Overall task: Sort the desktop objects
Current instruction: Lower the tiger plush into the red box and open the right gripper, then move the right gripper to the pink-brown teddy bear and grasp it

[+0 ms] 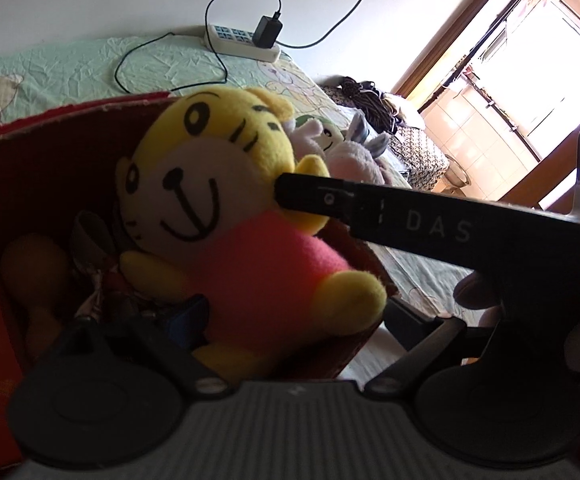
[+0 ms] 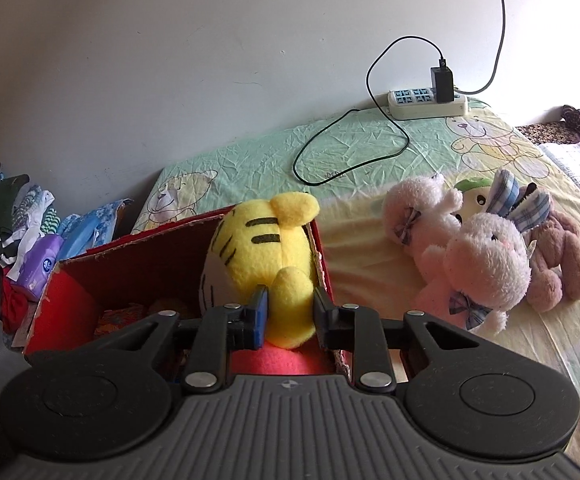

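Bedsheet (image 2: 250, 160), pale green with bear prints, covers the surface beneath a plain white wall (image 2: 170, 40); a sunlit window (image 1: 538, 52) lies to the far right. A power strip (image 2: 428, 103) with a black charger (image 2: 442, 83) sits by the wall. Pink and brown plush toys (image 2: 486, 260) lie heaped just beside the red box (image 2: 138, 256). The tiger toy (image 2: 266, 248) sits in the box's right corner, roughly upright, head above the rim, face turned toward the left wrist camera. The right gripper (image 2: 290, 312) is clenched on the tiger's yellow arm. The left gripper (image 1: 290, 320) is spread apart around the tiger's lower body, one finger (image 1: 186, 312) against its side.
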### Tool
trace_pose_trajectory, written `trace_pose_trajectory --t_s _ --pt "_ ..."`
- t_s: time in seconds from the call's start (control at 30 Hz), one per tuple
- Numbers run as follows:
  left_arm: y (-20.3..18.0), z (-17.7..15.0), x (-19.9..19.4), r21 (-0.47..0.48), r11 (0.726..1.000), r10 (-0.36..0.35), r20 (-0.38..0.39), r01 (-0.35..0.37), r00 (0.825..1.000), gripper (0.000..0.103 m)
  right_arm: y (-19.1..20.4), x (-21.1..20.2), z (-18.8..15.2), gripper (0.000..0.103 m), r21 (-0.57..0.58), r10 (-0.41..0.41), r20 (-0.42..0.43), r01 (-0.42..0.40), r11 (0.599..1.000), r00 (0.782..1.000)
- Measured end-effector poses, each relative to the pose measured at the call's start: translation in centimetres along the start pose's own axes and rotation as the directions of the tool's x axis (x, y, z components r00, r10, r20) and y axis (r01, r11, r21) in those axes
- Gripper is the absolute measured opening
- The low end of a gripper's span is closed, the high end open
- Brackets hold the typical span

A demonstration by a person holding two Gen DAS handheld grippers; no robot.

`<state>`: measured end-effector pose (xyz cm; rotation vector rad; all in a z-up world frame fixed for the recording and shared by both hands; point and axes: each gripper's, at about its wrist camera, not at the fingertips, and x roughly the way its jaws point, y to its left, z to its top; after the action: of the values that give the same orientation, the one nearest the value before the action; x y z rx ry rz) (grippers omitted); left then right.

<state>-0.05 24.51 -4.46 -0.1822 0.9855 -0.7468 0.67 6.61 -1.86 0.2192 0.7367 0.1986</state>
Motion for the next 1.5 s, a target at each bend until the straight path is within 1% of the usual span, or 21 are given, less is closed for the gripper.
trace_pose_trajectory --t_s 0.13,0.27,0.4,0.6,0.7,0.77,0.9,1.0,1.1,1.17,1.23,1.33,1.43,1.5 --pt "-0.5 0.0 -0.2 0.011 1.000 0.012 0.002 -0.012 1.000 0.094 -0.4 -0.5 0.1 0.029 0.015 0.025 0.016 -0.025 1.000 1.000" --pt "-1.4 -0.3 -1.3 0.039 0.999 0.017 0.029 -0.018 0.999 0.094 -1.1 -1.3 -0.2 0.031 0.054 0.066 0.024 -0.067 0.996 0.998" --pt "-2.3 -0.7 -2.0 0.043 0.997 0.063 0.044 -0.065 0.997 0.094 -2.0 -2.5 -0.7 0.031 0.099 0.113 0.044 -0.117 0.988 0.993" --pt "-4.1 -1.3 -3.2 0.064 0.991 0.112 0.091 -0.118 0.990 0.095 -2.5 -3.7 -1.7 0.031 0.083 0.146 0.080 -0.153 0.985 0.986" --pt "-5.0 -1.5 -2.7 0.082 0.982 0.161 0.097 -0.169 0.982 0.096 -3.3 -4.0 -2.1 0.031 0.093 0.179 0.091 -0.187 0.978 0.980" --pt "-5.5 -1.6 -2.1 0.084 0.974 0.202 0.087 -0.210 0.975 0.096 -4.0 -4.0 -2.4 0.031 0.100 0.197 0.088 -0.206 0.973 0.976" --pt "-6.8 -1.9 -1.3 0.078 0.963 0.252 0.089 -0.259 0.964 0.096 -5.9 -4.2 -2.3 0.031 0.124 0.266 0.081 -0.274 0.954 0.961" --pt "-8.2 -1.7 -1.3 0.076 0.950 0.294 0.110 -0.303 0.950 0.096 -7.7 -4.6 -1.7 0.031 0.144 0.309 0.083 -0.318 0.937 0.947" --pt "-10.4 -1.2 -1.5 0.108 0.934 0.324 0.153 -0.342 0.934 0.096 -10.3 -5.4 -1.2 0.031 0.175 0.339 0.101 -0.352 0.919 0.935" --pt "-12.0 -0.8 -1.2 0.127 0.927 0.330 0.175 -0.354 0.927 0.096 -12.5 -5.8 -1.0 0.031 0.197 0.349 0.107 -0.364 0.910 0.931" --pt "-13.5 -0.1 -0.5 0.139 0.929 0.315 0.185 -0.342 0.931 0.096 -14.8 -6.1 -0.8 0.032 0.222 0.340 0.115 -0.357 0.907 0.934" --pt "-16.2 0.9 1.7 0.167 0.945 0.252 0.173 -0.280 0.952 0.096 -18.4 -6.2 -0.8 0.033 0.274 0.309 0.116 -0.330 0.904 0.944" --pt "-18.3 1.7 5.1 0.188 0.958 0.196 0.132 -0.219 0.972 0.096 -21.8 -6.0 -0.9 0.034 0.323 0.266 0.106 -0.286 0.902 0.958" --pt "-19.2 2.2 7.7 0.185 0.966 0.166 0.088 -0.180 0.982 0.095 -23.8 -5.8 -1.0 0.034 0.348 0.237 0.095 -0.256 0.902 0.967"
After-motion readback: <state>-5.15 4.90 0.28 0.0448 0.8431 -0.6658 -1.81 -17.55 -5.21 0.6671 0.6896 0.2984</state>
